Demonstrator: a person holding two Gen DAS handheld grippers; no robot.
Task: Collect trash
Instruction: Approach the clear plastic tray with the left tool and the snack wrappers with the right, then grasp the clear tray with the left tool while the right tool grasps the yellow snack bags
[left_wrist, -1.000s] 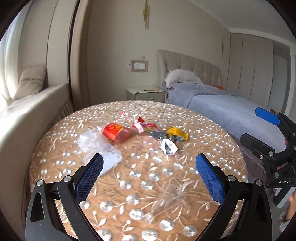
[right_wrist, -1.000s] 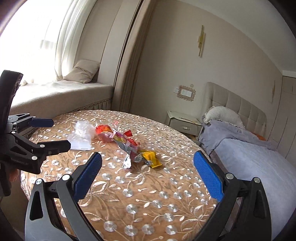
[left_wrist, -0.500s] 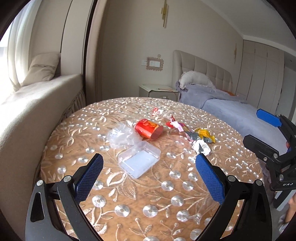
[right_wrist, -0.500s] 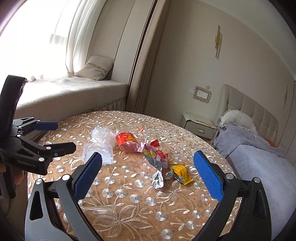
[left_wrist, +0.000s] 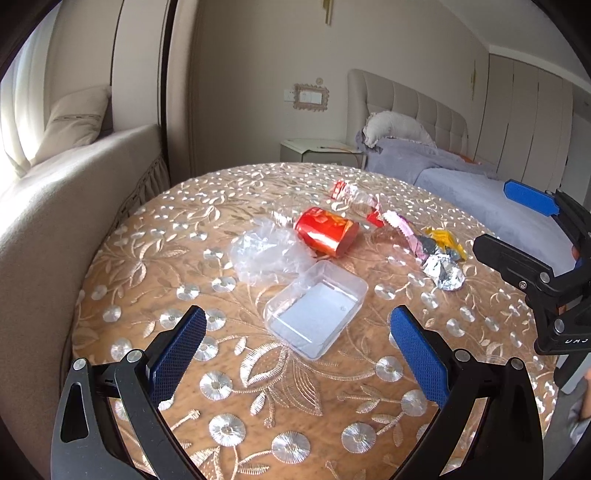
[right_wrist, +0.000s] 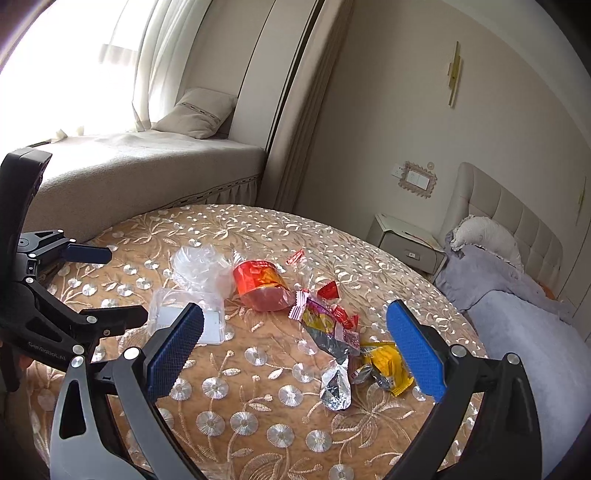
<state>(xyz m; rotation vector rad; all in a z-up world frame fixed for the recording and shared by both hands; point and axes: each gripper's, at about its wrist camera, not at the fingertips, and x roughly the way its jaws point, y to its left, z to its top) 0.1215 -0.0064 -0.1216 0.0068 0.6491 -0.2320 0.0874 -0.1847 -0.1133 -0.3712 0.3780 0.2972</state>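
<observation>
Currently: left gripper and right gripper, fingers apart, empty. Clear tray nearest left; advise straddling its rim squarely, closing gently.

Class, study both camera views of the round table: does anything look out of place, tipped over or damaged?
Yes. A red cup lies on its side mid-table, beside crumpled clear plastic and an empty clear tray. Torn, crushed wrappers trail to its right.

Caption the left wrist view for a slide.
Open left hand-held gripper poised above a clear plastic tray, red cup and wrappers beyond.
</observation>
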